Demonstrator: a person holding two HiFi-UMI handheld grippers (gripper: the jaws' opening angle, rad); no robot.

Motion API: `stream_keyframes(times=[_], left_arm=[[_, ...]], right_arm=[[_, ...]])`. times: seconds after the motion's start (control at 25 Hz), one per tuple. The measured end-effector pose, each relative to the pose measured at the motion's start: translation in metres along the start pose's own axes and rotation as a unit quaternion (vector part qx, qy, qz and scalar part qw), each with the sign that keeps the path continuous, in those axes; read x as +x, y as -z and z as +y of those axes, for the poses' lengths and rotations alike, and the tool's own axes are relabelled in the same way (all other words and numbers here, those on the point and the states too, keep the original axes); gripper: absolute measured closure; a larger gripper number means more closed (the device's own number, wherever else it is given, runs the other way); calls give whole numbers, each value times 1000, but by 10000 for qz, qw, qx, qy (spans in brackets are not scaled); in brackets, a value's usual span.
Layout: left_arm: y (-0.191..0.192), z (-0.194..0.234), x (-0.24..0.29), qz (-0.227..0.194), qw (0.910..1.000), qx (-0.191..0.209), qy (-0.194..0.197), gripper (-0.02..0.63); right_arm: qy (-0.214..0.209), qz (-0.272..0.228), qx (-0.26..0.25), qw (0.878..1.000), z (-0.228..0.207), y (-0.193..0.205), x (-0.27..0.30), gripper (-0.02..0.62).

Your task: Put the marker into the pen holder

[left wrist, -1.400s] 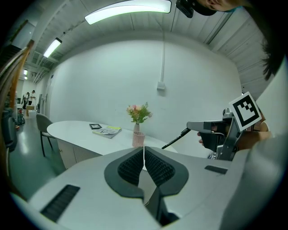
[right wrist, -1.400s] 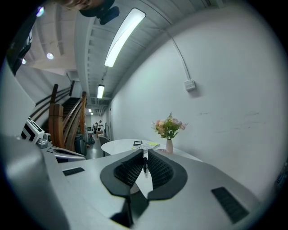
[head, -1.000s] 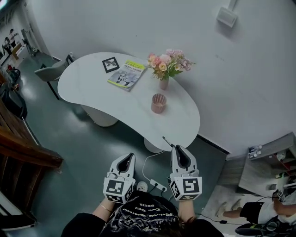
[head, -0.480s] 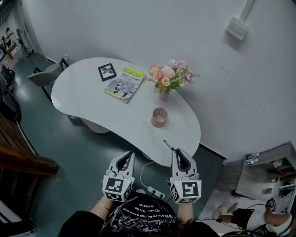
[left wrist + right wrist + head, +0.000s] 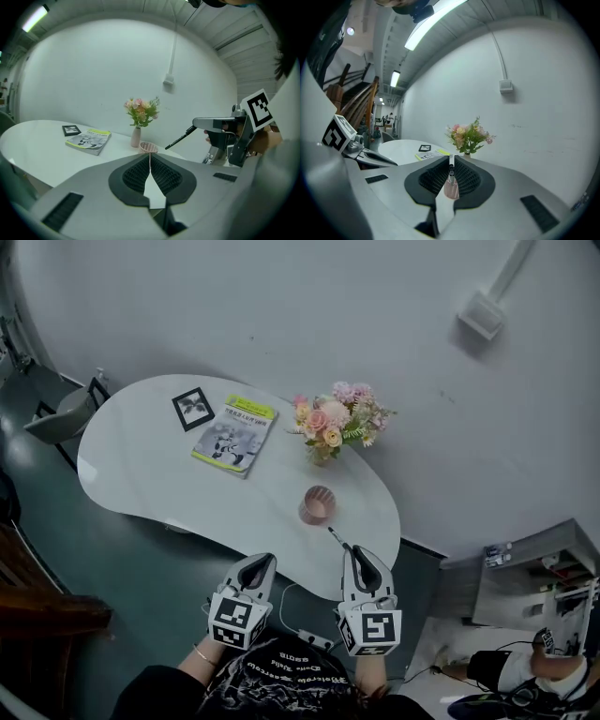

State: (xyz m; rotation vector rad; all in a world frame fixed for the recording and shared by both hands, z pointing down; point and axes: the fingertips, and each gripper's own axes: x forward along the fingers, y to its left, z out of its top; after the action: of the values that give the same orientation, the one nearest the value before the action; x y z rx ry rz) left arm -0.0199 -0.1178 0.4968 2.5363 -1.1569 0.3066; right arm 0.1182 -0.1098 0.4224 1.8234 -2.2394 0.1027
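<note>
Both hands are held out side by side in front of the person's chest, each tool pointing forward and slightly down towards the white kidney-shaped worktop. The left tool has its jaws pressed together with nothing between them. The right tool is clamped on a slim black marker, gripped by its rear end, so that most of the barrel juts forward past the tips and angles up to the left. In the right gripper view the marker stands upright between the ribbed pads, lined up with the pink mesh pen holder behind it.

The pen holder stands on the worktop near its front edge, in front of a vase of pink and cream flowers. The marker's tip seems to stop just short of it, though the steep head view makes that hard to judge. A yellow-edged magazine and a small black picture frame lie further left.

A second ago both tools hung over the green floor, well clear of the worktop. Now they are at its near edge, with the pen holder much closer to the marker. The right tool's grip on the marker looks unchanged.
</note>
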Motion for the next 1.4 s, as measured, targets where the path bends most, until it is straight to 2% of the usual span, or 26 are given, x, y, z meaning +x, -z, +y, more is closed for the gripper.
stream_keyframes(times=[0.32, 0.52, 0.84, 1.4], left_arm=[[-26, 42, 24, -59, 9990, 171, 405, 578], [-36, 69, 30, -131, 9995, 124, 256, 578], [-41, 92, 34, -107, 9999, 27, -127, 580], [-52, 95, 45, -140, 9981, -7, -600, 580]], right_arm=[[573, 55, 266, 9980, 0, -15, 35, 538], [625, 154, 285, 9975, -1, -15, 53, 538], [493, 196, 355, 9980, -20, -20, 79, 538], [32, 640, 548, 9964, -40, -8, 118, 538]])
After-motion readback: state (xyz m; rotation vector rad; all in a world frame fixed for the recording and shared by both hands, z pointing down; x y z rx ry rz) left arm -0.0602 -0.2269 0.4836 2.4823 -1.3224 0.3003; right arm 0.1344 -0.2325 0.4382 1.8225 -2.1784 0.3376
